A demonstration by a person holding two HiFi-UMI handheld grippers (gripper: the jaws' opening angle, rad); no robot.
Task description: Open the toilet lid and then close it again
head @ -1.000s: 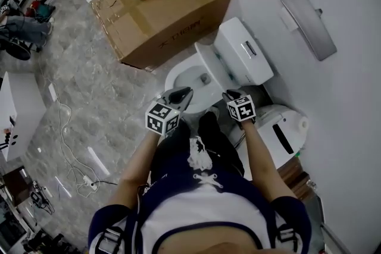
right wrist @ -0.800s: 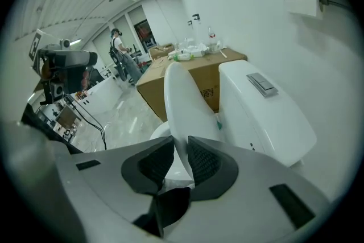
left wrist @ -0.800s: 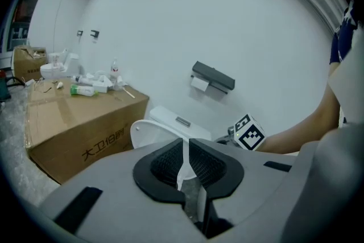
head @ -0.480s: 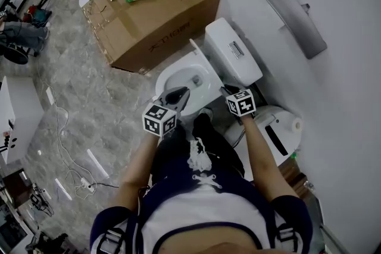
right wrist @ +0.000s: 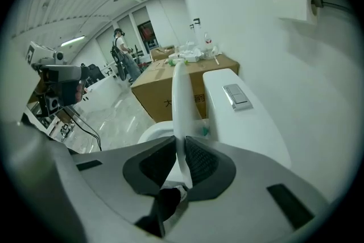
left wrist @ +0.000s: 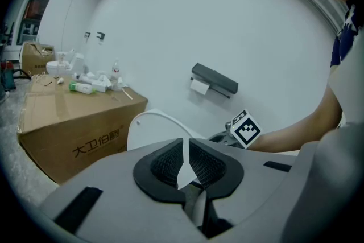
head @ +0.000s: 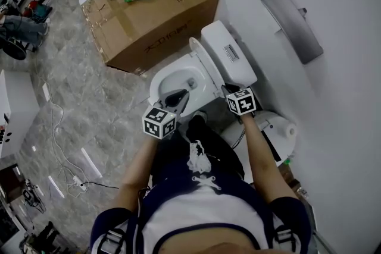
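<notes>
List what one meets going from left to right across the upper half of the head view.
cardboard box → raised toilet lid → toilet tank → wall-mounted paper holder

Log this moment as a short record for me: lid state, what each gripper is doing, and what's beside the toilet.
toilet lid: raised, about upright, in front of the tank
right gripper: jaws have just been closing; the lid's edge is between them, pads on it
left gripper: jaws nearly together, nothing between them, near the front of the bowl
beside toilet: cardboard box with small items on top
</notes>
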